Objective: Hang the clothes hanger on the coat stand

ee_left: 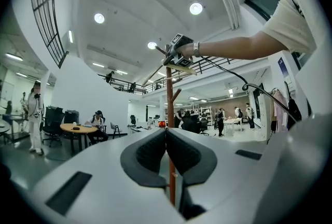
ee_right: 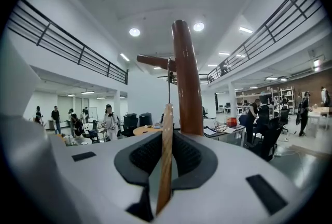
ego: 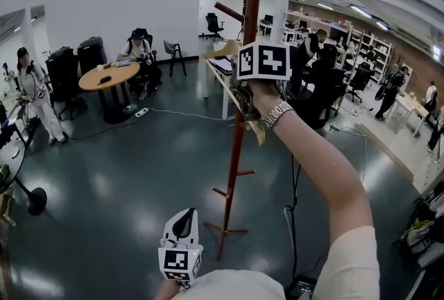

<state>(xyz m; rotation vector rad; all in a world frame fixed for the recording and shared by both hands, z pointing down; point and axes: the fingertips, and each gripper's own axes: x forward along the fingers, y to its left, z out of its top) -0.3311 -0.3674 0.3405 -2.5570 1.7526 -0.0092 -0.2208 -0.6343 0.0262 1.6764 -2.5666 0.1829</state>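
The brown coat stand (ego: 237,132) rises from the dark floor ahead of me, with a peg (ego: 229,12) near its top. My right gripper (ego: 262,61) is raised against the pole's upper part, shut on the wooden clothes hanger (ego: 223,49). In the right gripper view the hanger's bar (ee_right: 166,155) stands between the jaws of my right gripper (ee_right: 167,137). Its wire hook (ee_right: 168,78) reaches up to the peg (ee_right: 154,61) beside the pole (ee_right: 187,83). I cannot tell whether the hook rests on it. My left gripper (ego: 183,223) hangs low near my body, shut and empty, and in its own view my left gripper (ee_left: 166,137) points up at the stand (ee_left: 169,103).
Two lower pegs (ego: 236,173) and the spread feet (ego: 223,229) stick out from the stand. A black cable (ego: 291,222) runs down on the right. People sit at a round table (ego: 109,76) at the back left, and a person (ego: 33,94) stands at far left. Desks (ego: 223,68) stand behind the stand.
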